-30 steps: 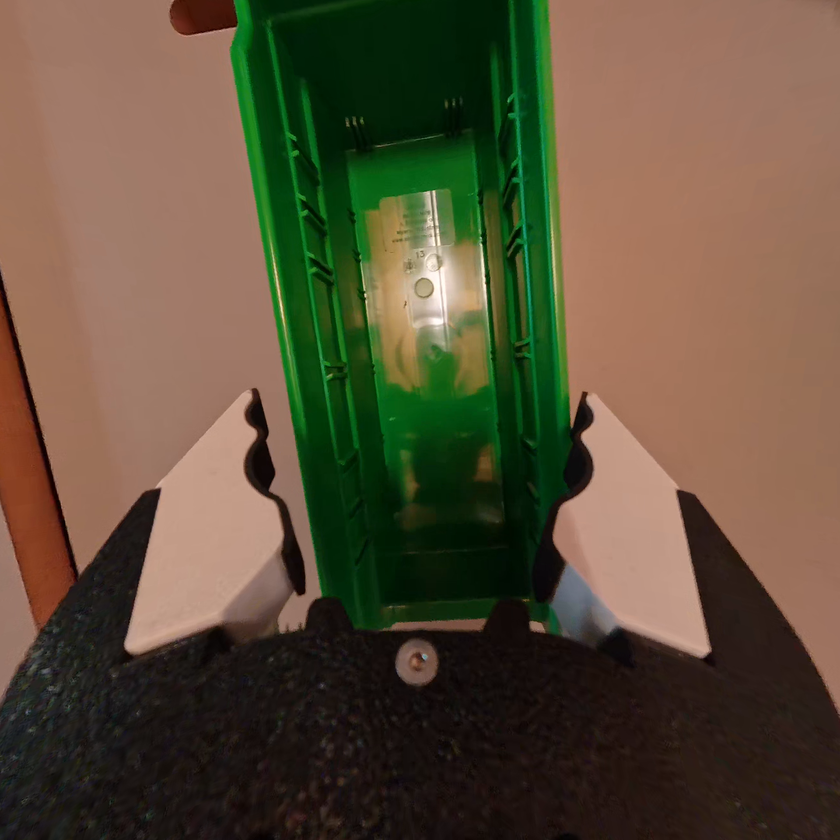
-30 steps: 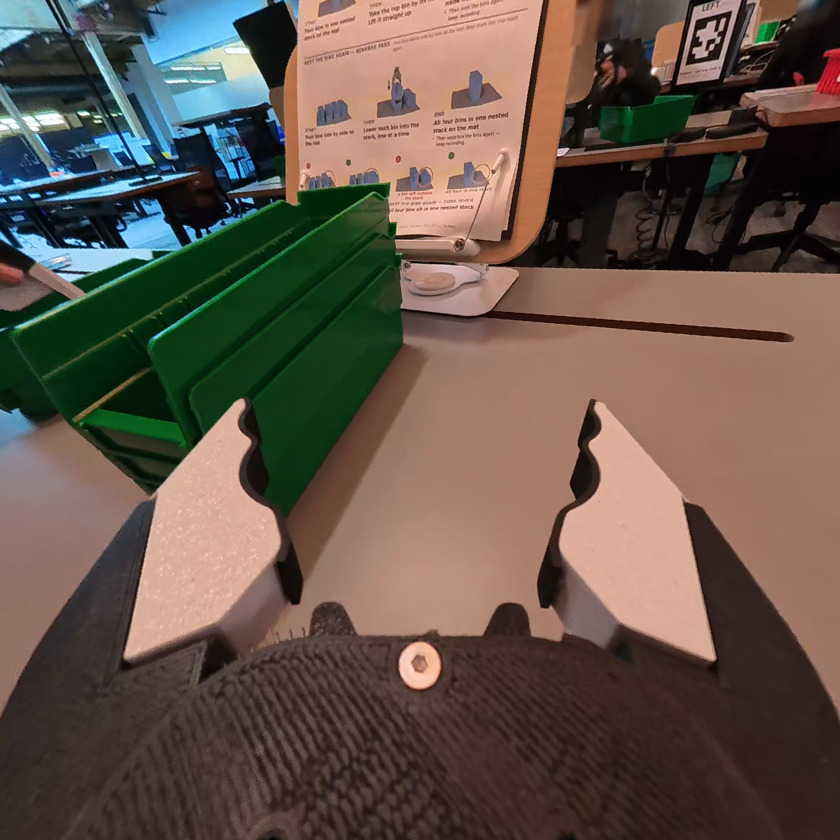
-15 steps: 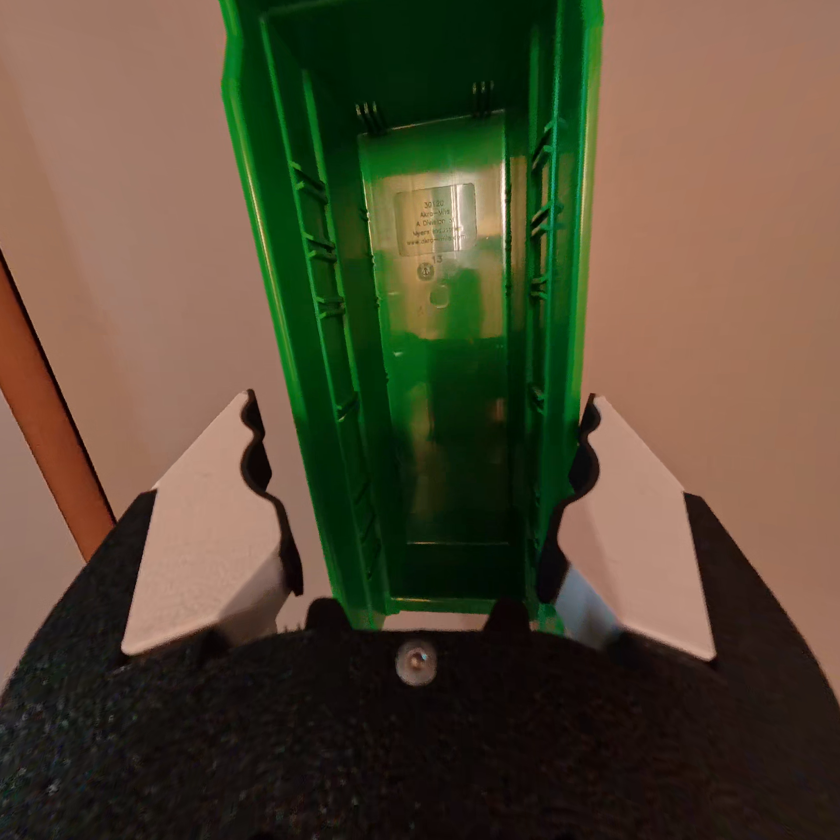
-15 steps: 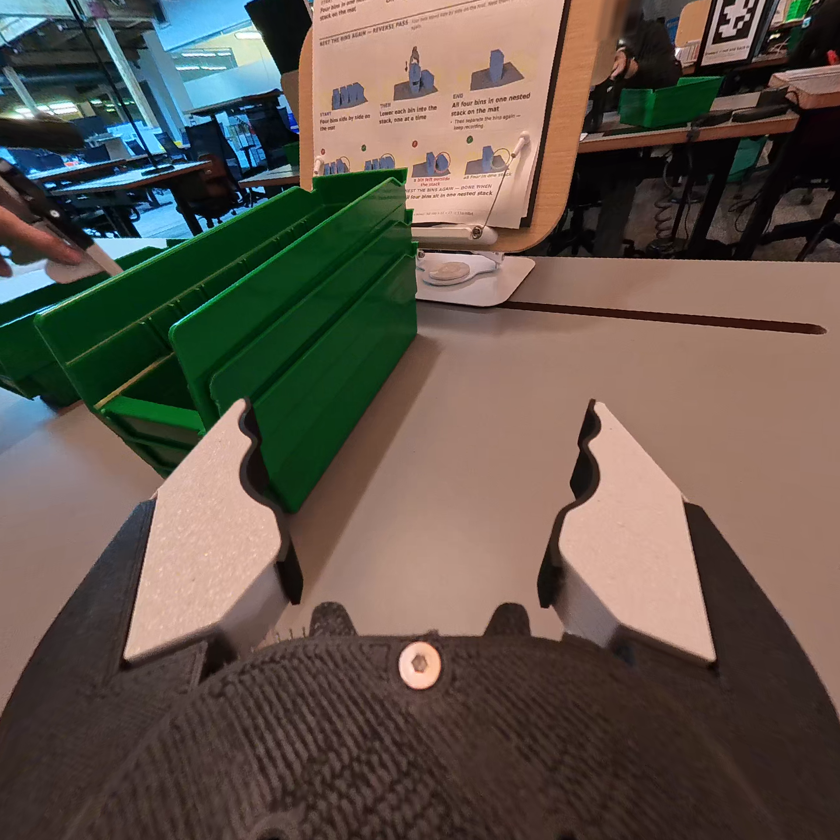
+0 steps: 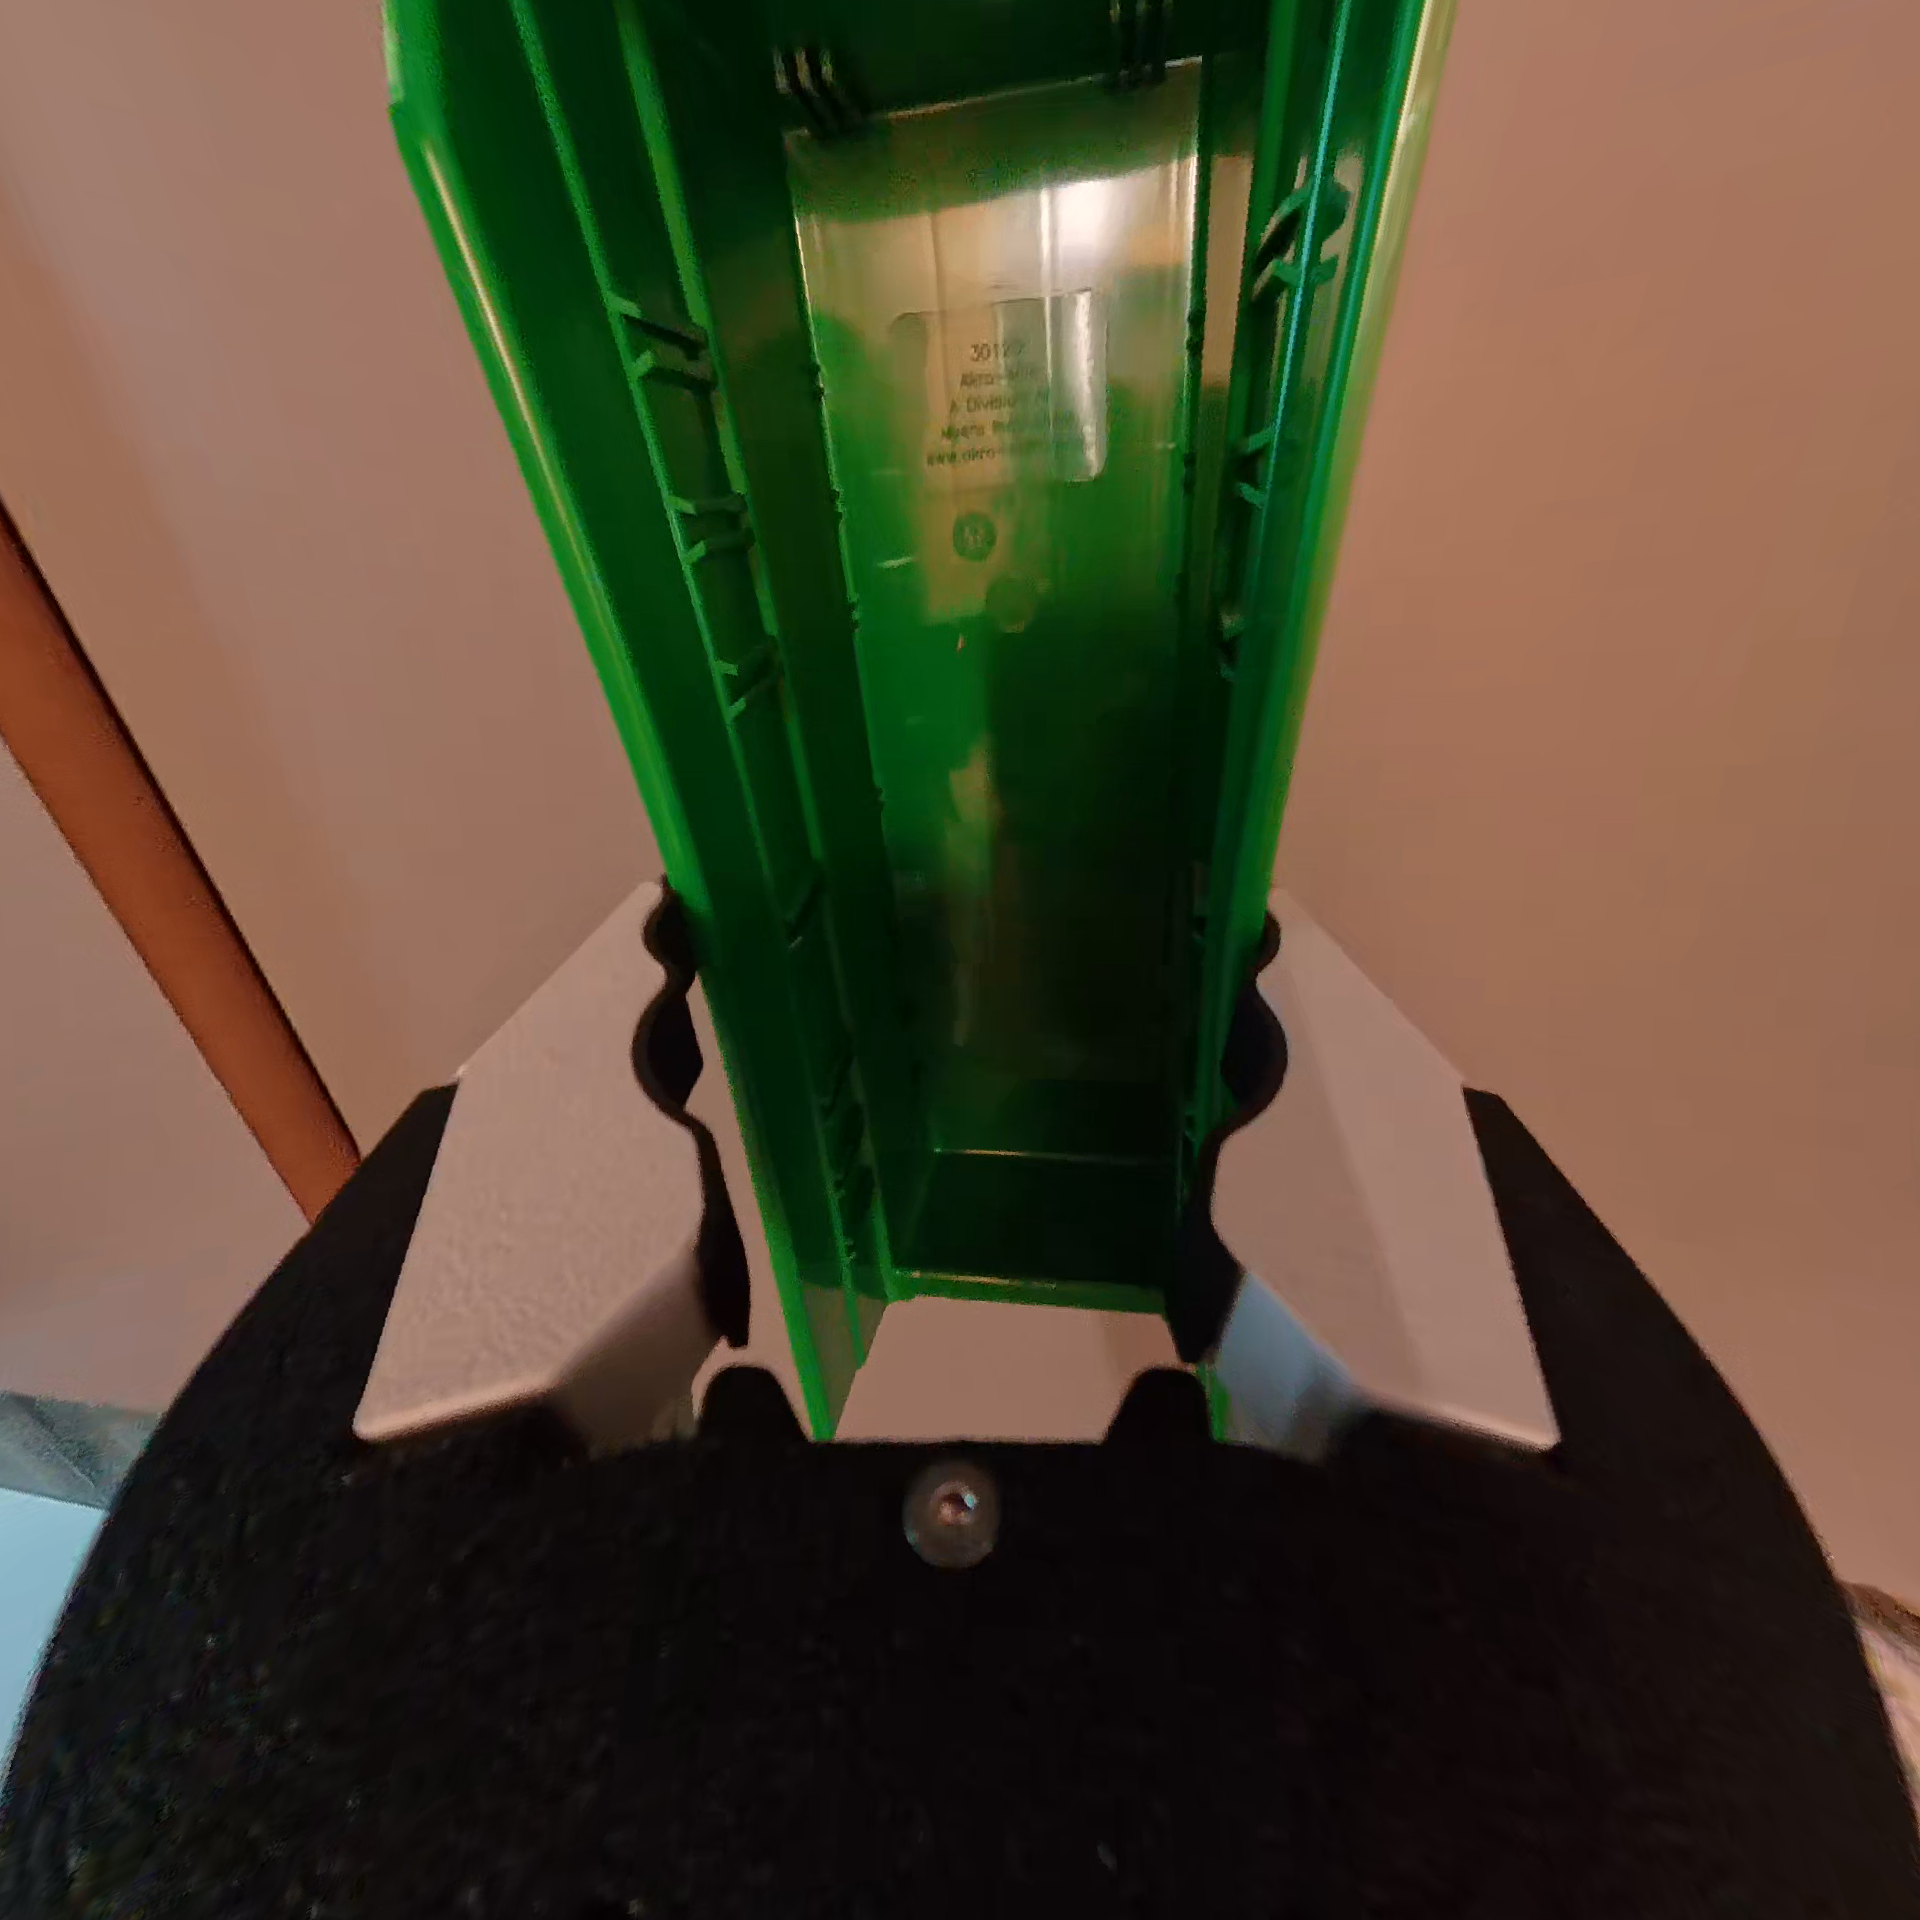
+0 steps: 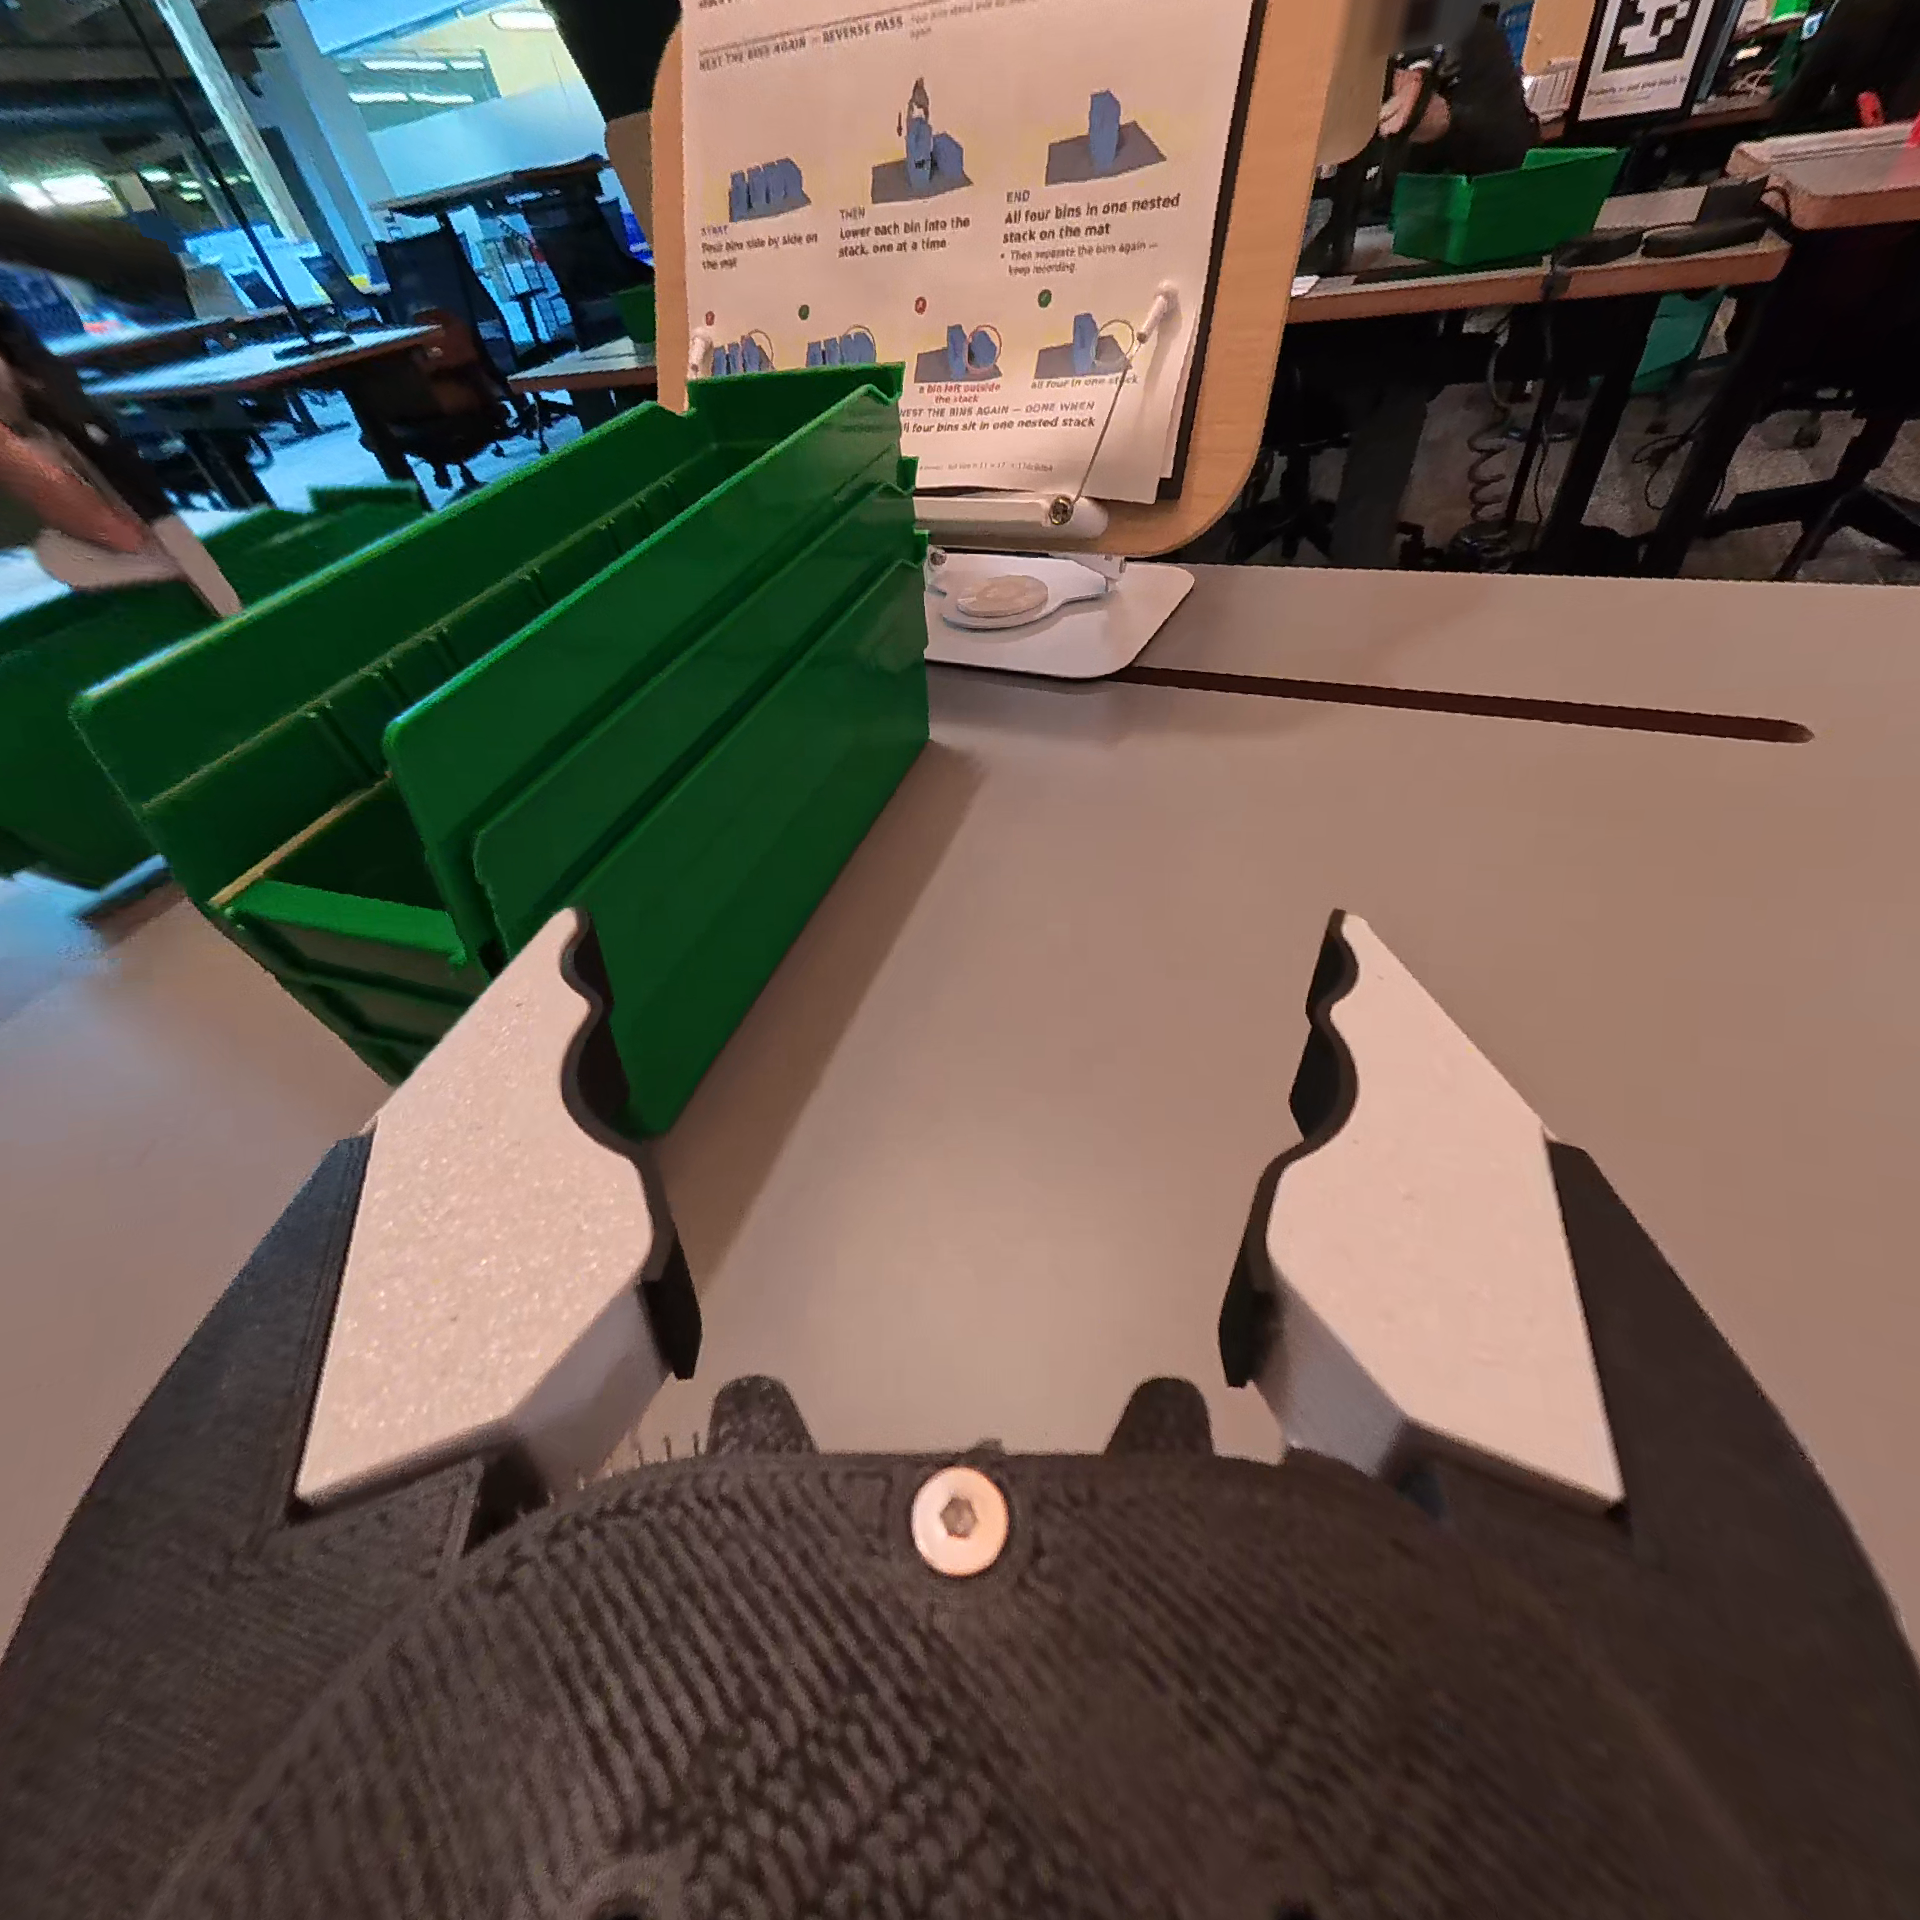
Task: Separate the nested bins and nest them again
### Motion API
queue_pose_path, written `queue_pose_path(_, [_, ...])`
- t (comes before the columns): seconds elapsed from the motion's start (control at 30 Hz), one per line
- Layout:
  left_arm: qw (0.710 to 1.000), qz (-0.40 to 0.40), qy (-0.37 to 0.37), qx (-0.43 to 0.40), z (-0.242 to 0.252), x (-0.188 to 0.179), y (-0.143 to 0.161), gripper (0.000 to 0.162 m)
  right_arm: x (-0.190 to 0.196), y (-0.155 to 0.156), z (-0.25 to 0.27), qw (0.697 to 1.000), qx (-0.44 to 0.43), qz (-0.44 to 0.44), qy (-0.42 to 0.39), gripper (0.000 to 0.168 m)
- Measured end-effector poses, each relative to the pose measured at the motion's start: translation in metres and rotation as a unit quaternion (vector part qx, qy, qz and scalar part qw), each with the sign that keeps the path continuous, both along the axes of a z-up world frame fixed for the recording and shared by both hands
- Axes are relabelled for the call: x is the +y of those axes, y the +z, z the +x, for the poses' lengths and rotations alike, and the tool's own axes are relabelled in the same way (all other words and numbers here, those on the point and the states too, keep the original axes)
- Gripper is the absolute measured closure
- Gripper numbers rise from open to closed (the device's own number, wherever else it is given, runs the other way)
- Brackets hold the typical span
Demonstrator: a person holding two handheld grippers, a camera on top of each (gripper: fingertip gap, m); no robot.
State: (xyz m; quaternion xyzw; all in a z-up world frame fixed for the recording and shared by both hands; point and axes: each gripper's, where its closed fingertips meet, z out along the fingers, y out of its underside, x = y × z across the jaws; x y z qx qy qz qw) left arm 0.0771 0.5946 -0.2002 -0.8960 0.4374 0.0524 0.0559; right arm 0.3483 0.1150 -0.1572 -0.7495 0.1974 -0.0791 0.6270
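Observation:
In the left wrist view a long, narrow green bin (image 5: pixel 1039 831) runs away from me, open side up. My left gripper (image 5: pixel 966 997) is shut on it, with the black pads (image 5: pixel 670 1039) pressed against both of its long side walls near the close end. In the right wrist view a nested stack of green bins (image 6: pixel 665 748) stands on the grey table (image 6: pixel 1143 987). My right gripper (image 6: pixel 956 987) is open and empty, low over the table just right of the stack. Another green bin (image 6: pixel 62 748) sits at the far left, with the other gripper (image 6: pixel 192 577) blurred above it.
An instruction sheet on a wooden stand (image 6: pixel 966 239) with a white base (image 6: pixel 1049 613) stands behind the stack. A dark slot (image 6: pixel 1455 712) runs across the table at the right. A brown strip (image 5: pixel 156 883) crosses the left wrist view. Desks and chairs fill the background.
My left jaws have closed in onto the green bin's side walls, and the bin looks larger and nearer. My right gripper stays open and has shifted slightly by the stack.

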Motion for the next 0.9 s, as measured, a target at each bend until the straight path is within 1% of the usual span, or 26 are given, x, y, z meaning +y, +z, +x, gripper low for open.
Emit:
queue_pose_path(0.1, [1.0,0.002,0.019,-0.018,0.011,-0.009,0.03,0.06,-0.008,0.001,-0.005,1.0,-0.001,0.001,-0.002,0.038])
queue_pose_path(0.23, [0.998,-0.008,0.044,-0.055,0.039,-0.033,0.079,0.062,-0.014,-0.005,-0.011,1.0,-0.011,0.01,-0.002,0.042])
queue_pose_path(0.33, [0.995,-0.022,0.036,-0.093,0.071,-0.063,0.114,0.059,-0.014,-0.007,-0.011,1.0,-0.009,-0.005,0.003,0.042])
queue_pose_path(0.47, [0.991,-0.045,0.015,-0.129,0.11,-0.112,0.152,0.063,-0.02,-0.001,-0.008,0.999,-0.03,0.004,-0.014,0.044])
queue_pose_path(0.6, [0.99,-0.046,0.014,-0.129,0.138,-0.152,0.174,0.063,-0.019,-0.003,-0.012,1.0,-0.023,0.005,-0.005,0.044])
queue_pose_path(0.73, [0.993,-0.022,0.007,-0.117,0.163,-0.186,0.188,0.063,-0.018,-0.003,-0.016,1.0,-0.007,0.017,0.01,0.045])
queue_pose_path(0.8, [0.994,-0.011,0.002,-0.112,0.177,-0.202,0.191,0.062,-0.02,0.0,-0.016,1.0,-0.007,0.024,0.012,0.046])
queue_pose_path(0.87, [0.993,0.002,-0.005,-0.115,0.192,-0.215,0.192,0.062,-0.023,0.001,-0.015,0.999,-0.011,0.026,0.016,0.054])
queue_pose_path(0.9, [0.993,0.003,-0.009,-0.116,0.2,-0.223,0.19,0.062,-0.025,0.001,-0.013,1.0,-0.012,0.023,0.014,0.054])
